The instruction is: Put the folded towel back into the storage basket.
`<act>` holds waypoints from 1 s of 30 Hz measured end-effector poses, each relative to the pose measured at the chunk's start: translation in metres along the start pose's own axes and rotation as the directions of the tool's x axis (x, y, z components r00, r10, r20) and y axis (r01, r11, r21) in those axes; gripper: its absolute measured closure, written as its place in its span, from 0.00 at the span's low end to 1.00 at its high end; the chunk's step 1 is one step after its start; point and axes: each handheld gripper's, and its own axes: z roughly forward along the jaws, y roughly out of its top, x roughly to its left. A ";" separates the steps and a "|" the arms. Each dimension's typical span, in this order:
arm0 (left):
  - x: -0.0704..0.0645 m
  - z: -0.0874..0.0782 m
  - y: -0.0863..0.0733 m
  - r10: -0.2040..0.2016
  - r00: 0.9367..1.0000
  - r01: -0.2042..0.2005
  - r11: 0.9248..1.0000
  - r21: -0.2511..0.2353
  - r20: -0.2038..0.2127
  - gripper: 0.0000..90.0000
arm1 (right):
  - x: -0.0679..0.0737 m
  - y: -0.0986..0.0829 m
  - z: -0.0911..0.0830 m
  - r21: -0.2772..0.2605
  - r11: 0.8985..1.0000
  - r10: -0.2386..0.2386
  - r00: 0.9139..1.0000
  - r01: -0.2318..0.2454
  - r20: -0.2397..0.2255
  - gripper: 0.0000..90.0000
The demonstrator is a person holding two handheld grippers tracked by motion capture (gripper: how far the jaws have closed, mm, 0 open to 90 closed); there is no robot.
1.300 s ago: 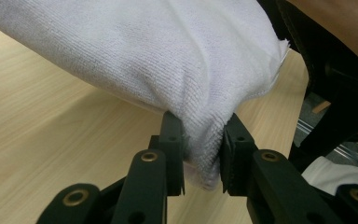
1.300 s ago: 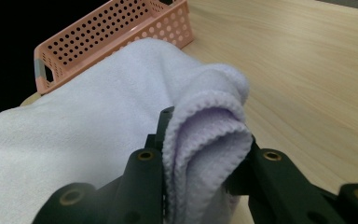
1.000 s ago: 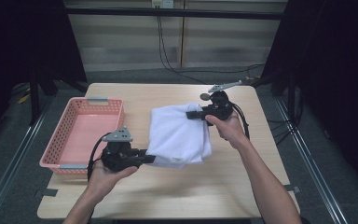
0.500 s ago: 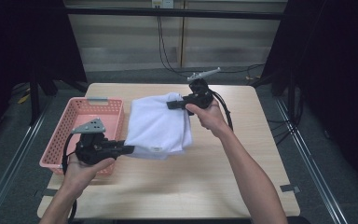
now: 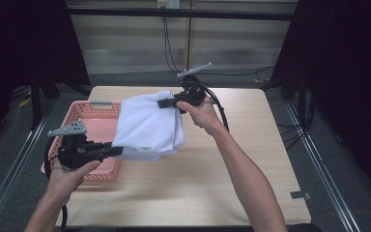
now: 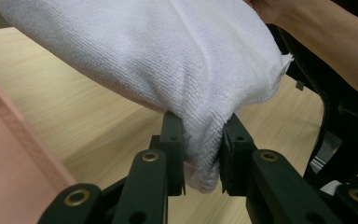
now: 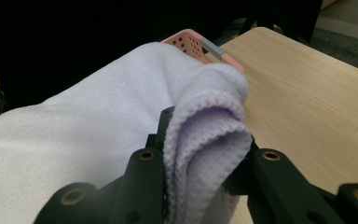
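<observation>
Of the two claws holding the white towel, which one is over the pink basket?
The left claw, at the near edge of the white towel, is over the pink basket. The right claw holds the far edge over the table.

Towel (image 5: 147,126) partly over basket (image 5: 96,112)

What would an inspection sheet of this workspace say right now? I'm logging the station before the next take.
Surface: wooden table, bare at right.
Job's things: folded white towel held up between both grippers; pink basket at table's left.
Clutter: nothing seen.
Grippers: left hand-held gripper clamps towel's near edge; right hand-held gripper clamps far fold.
Cables: black cable trails from right gripper.
Surroundings: dark curtains, grey floor.
</observation>
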 end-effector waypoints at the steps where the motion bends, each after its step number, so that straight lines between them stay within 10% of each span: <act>1: 0.001 -0.002 -0.001 0.002 1.000 -0.002 1.000 0.001 0.001 0.83 | 0.000 0.001 0.001 0.002 1.000 0.001 1.000 -0.001 -0.002 0.81; 30: 0.036 -0.081 -0.011 -0.069 0.992 0.057 0.991 -0.124 -0.101 0.84 | 0.035 0.068 0.071 0.007 0.998 -0.058 0.997 0.059 -0.057 0.81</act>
